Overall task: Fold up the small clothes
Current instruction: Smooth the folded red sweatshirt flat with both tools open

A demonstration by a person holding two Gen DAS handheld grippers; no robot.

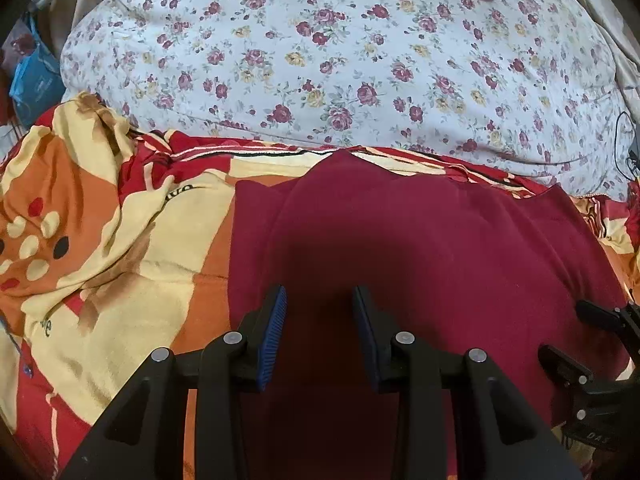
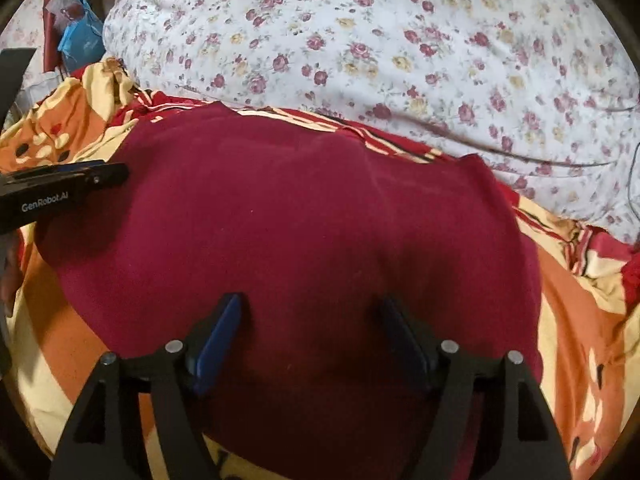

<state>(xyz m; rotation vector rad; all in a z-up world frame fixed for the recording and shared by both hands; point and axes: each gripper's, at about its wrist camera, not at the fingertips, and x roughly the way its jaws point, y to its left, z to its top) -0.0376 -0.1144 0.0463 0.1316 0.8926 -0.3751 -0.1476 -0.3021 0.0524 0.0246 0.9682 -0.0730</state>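
Lying spread on the patterned bedspread (image 1: 120, 240) of the bed, just in front of the floral pillow (image 1: 340, 52), the maroon garment (image 1: 440, 248) looks flattened but, as far as I can judge, hardly folded yet: its far edge shows peaks and a loose corner, and no neat stacked layers are visible. The left tool (image 1: 319, 300) hovers over the near part of the cloth with its jaws parted and nothing between them. The right tool (image 2: 312, 308) is likewise spread wide and empty above the garment's middle. Most of the folding seems left: gripping an edge, bringing it across, and squaring up.
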